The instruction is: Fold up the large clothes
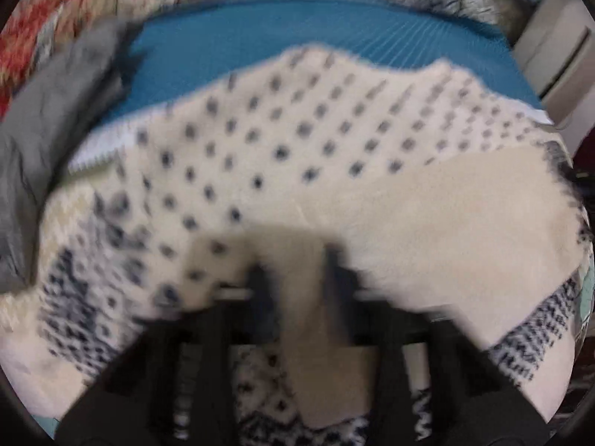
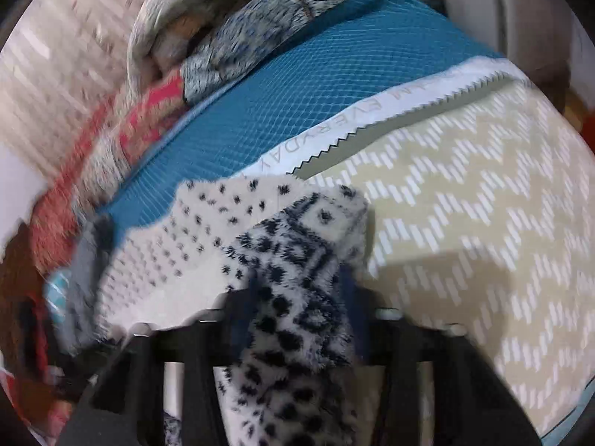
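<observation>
The fleece garment [image 1: 297, 141] is cream with rows of small dark dots, a plain cream inner side, and a dense navy-and-white band near its hem. The mat [image 2: 297, 85] beneath it is teal with a fine diamond mesh and a white zigzag-cut border. The bedspread [image 2: 483, 204] is beige with white dashed chevrons. A grey cloth [image 1: 48, 119] lies plain; a blanket [image 1: 74, 3] shows red, orange and cream blocks.

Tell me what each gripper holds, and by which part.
Both hold the fleece garment: left gripper pinches a plain cream fold, right gripper a dark-patterned band. Which part cannot be told.
</observation>
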